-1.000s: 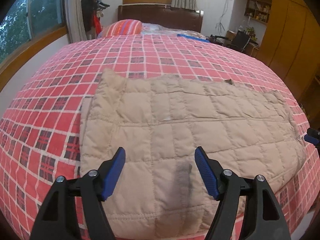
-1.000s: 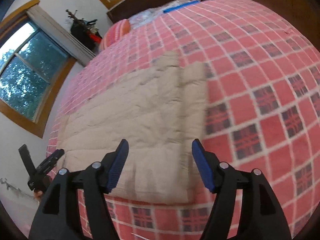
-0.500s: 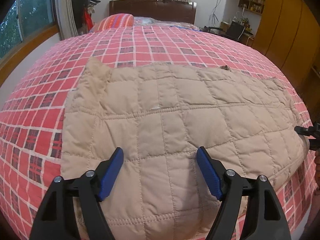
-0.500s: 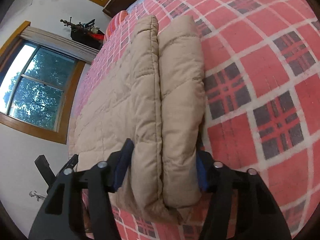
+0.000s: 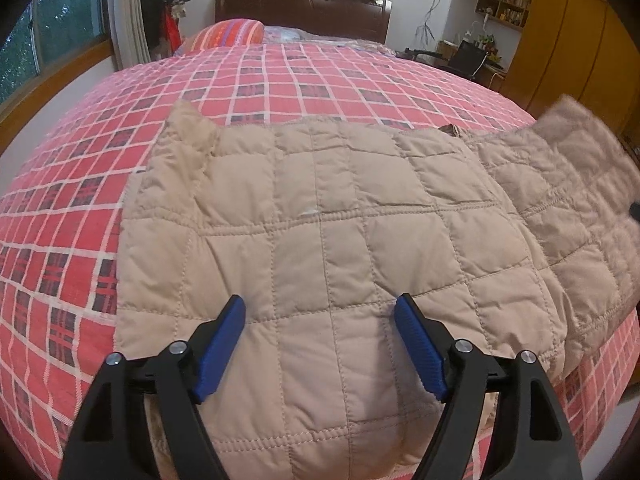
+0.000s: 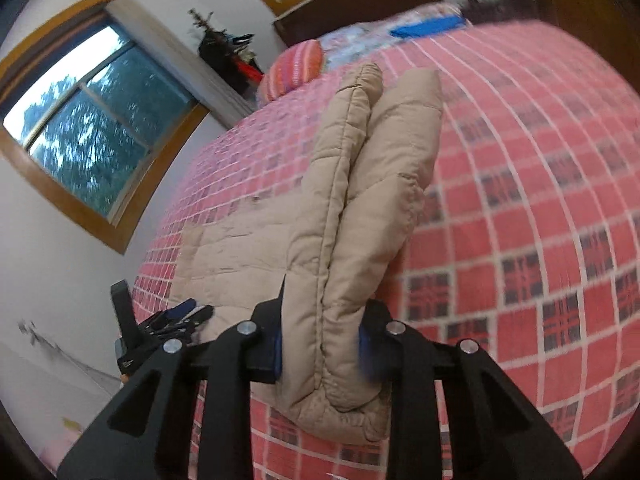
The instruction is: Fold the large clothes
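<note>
A tan quilted jacket [image 5: 332,232] lies spread on the red plaid bed [image 5: 72,216]. My left gripper [image 5: 320,344] hovers open over its near hem, blue pads on either side of a quilted panel, nothing pinched. In the right wrist view my right gripper [image 6: 324,348] is shut on the doubled right edge of the jacket [image 6: 360,184], which is lifted off the bed and stands up between the jaws. That raised edge shows blurred at the right of the left wrist view. The left gripper [image 6: 176,318] appears small at the far left.
A striped red pillow [image 5: 234,32] and dark headboard [image 5: 304,10] lie at the far end of the bed. Windows line the left wall. Wooden wardrobes [image 5: 576,40] and a desk with a chair stand to the right. A coat rack [image 5: 164,12] stands in the far left corner.
My right gripper closed on the jacket's right edge and lifted it off the bed. My left gripper moved closer over the near hem and stayed open.
</note>
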